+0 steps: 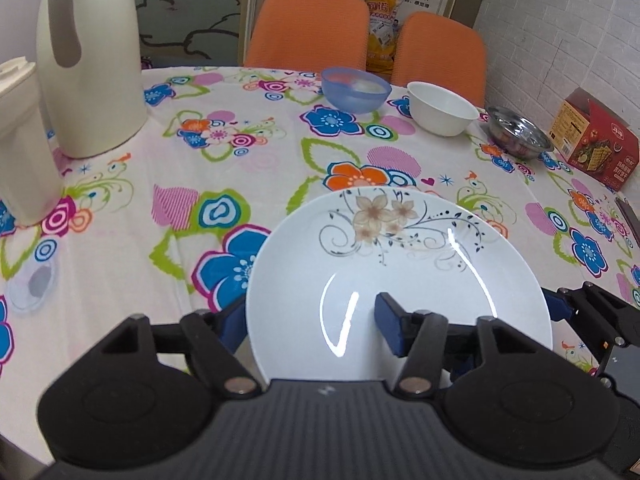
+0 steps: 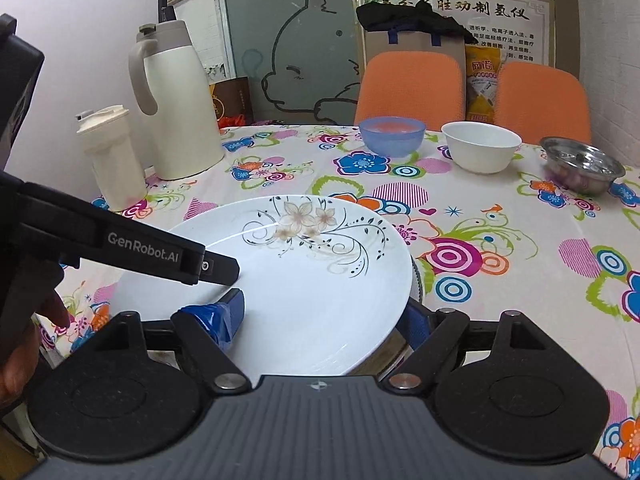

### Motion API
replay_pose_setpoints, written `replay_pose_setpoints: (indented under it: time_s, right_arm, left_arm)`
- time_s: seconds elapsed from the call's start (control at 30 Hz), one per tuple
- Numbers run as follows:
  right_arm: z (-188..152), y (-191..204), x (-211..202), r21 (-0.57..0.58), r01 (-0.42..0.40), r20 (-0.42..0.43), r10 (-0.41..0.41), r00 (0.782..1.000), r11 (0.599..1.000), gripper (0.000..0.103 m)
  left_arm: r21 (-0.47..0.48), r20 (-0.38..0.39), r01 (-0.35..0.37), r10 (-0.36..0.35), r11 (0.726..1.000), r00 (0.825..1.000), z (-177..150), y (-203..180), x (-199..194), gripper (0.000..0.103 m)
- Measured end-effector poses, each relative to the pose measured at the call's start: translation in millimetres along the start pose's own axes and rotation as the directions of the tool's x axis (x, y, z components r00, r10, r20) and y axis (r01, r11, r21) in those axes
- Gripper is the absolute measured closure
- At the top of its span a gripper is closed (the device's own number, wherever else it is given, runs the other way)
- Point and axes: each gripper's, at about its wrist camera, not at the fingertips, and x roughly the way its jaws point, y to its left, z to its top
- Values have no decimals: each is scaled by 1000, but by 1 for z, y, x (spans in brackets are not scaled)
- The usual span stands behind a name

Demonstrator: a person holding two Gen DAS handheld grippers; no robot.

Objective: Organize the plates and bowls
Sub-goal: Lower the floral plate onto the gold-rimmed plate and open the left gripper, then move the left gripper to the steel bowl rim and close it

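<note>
One round white ceramic plate with a beige flower and black scrollwork print (image 1: 396, 276) (image 2: 296, 276) is recorded near the front edge of the worktop (image 1: 240, 184) (image 2: 500, 240), which is covered by a floral cloth. The plate is straddled at its near rim by both tools. The left tool (image 1: 310, 322) is spread wide, one blue-padded finger (image 1: 388, 320) lying over the plate's face and the other beside the left rim; nothing is clamped. The right tool (image 2: 324, 316) is likewise released, one blue-padded finger (image 2: 224, 316) over the plate and the other just past the right rim. From the right wrist view, the plate is seen raised and tilted, with something round partly hidden beneath its right edge.

Three bowls are listed in a row at the far side, well apart from the plate: a translucent blue plastic bowl (image 1: 356, 90) (image 2: 392, 136), a plain white bowl (image 1: 442, 108) (image 2: 482, 146), and a shiny steel bowl (image 1: 520, 132) (image 2: 582, 164).

Also entered: a cream thermos jug (image 1: 90, 60) (image 2: 176, 104), a cream lidded bottle (image 1: 20, 140) (image 2: 112, 160), a red printed carton (image 1: 592, 144), two orange chairs (image 1: 308, 28) (image 2: 412, 84).
</note>
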Motion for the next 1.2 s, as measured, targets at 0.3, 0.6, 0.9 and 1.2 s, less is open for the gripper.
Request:
replay_pose_setpoints:
  time_s: [0.3, 0.6, 0.9, 1.2]
  right_arm:
    - [-3, 14, 2, -146, 150, 36, -147, 989, 978, 35]
    - [0, -9, -3, -46, 81, 27, -80, 996, 996, 36]
    - [-2, -42, -22, 110, 60, 55, -67, 996, 992, 36]
    - [-9, -110, -38, 228, 133, 36, -145, 989, 965, 36]
  left_arm:
    - [56, 117, -46, 39, 997, 992, 11, -6, -22, 33]
    - [32, 130, -34, 29, 999, 991, 17, -7, -24, 32]
    - [38, 83, 85, -88, 996, 993, 29, -40, -10, 29]
    - [110, -16, 139, -138, 984, 990, 54, -101, 34, 29]
